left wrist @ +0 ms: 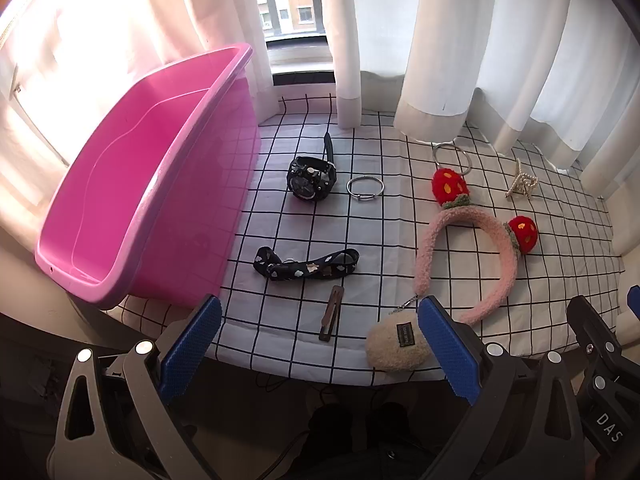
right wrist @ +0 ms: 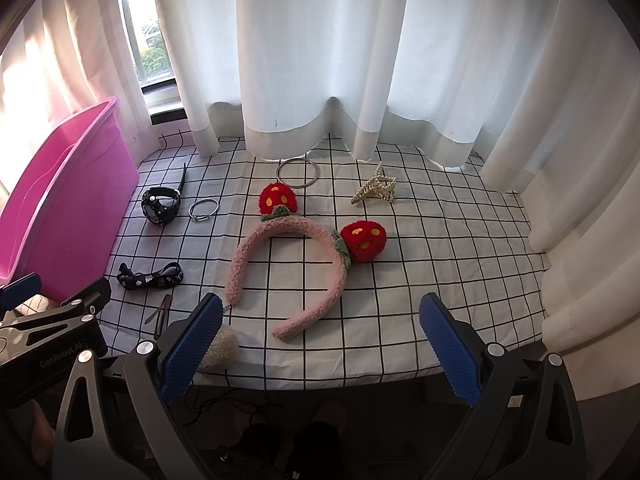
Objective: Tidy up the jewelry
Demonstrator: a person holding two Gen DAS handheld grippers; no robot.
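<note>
I hold my left hand-held gripper (left wrist: 320, 344) and my right hand-held gripper (right wrist: 320, 344) wide apart at the near edge of the worktop (right wrist: 460, 264), both gripping nothing. On the checked cloth, the pink headband (right wrist: 288, 256) with two red strawberries lies in the middle. The black watch (left wrist: 310, 180) and small silver bangle (left wrist: 365, 189) lie near the pink tub (left wrist: 132, 184) on the left. The pearl claw clip (right wrist: 374, 190) sits far right, the beige pouch (left wrist: 394, 346) by the front edge.

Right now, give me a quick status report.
Both hand-held grippers, left and right, open, empty. Jewelry still on cloth; pink bin empty. Headband nearest right, nothing blocking.
</note>
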